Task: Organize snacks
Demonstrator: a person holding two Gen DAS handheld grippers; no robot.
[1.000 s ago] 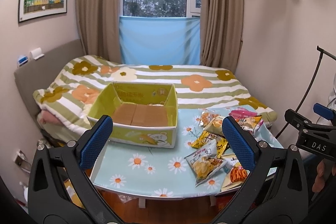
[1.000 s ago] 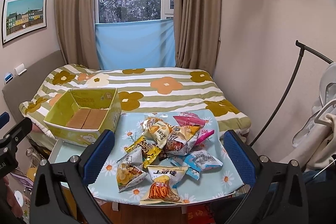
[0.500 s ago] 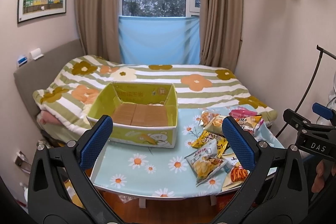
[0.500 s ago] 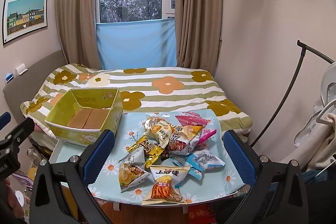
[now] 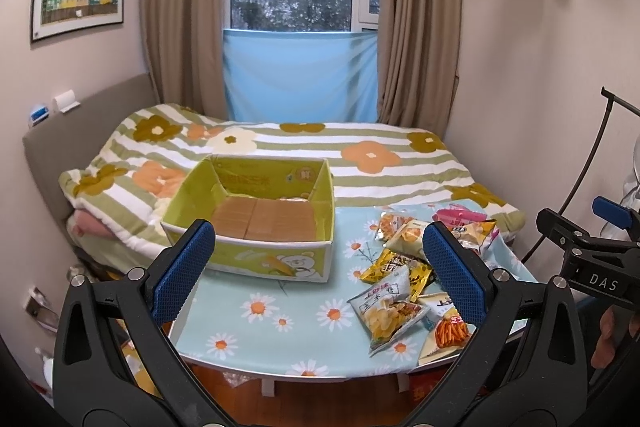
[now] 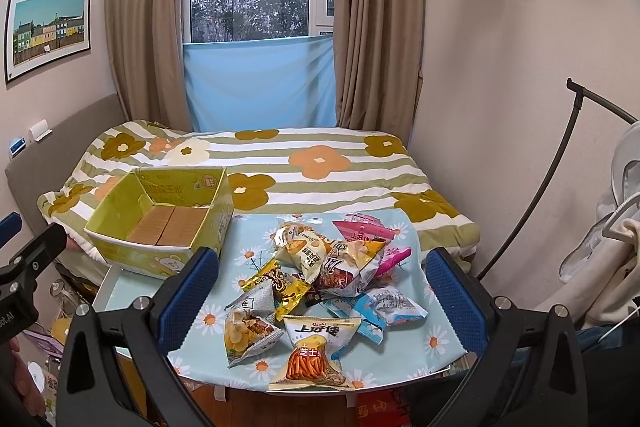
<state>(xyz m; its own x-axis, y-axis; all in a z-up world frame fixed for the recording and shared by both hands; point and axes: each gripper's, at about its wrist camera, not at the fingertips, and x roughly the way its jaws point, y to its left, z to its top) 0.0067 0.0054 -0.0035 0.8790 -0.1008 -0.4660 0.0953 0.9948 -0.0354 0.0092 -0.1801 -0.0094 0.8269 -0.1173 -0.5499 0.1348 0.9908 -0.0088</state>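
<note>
While the snack packets [image 6: 320, 279] are lying heaped on the right half of the daisy tablecloth [image 5: 256, 311], the yellow-green box [image 5: 256, 227] is sitting at its left, holding none; the left gripper [image 5: 316, 267] and right gripper [image 6: 322, 291] are hovering wide apart, gripping nothing.

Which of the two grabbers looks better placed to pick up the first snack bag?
The right gripper, probably. Its open fingers frame the snack pile directly ahead, while the left gripper, also open, faces the yellow box, with the bags off to its side.
</note>
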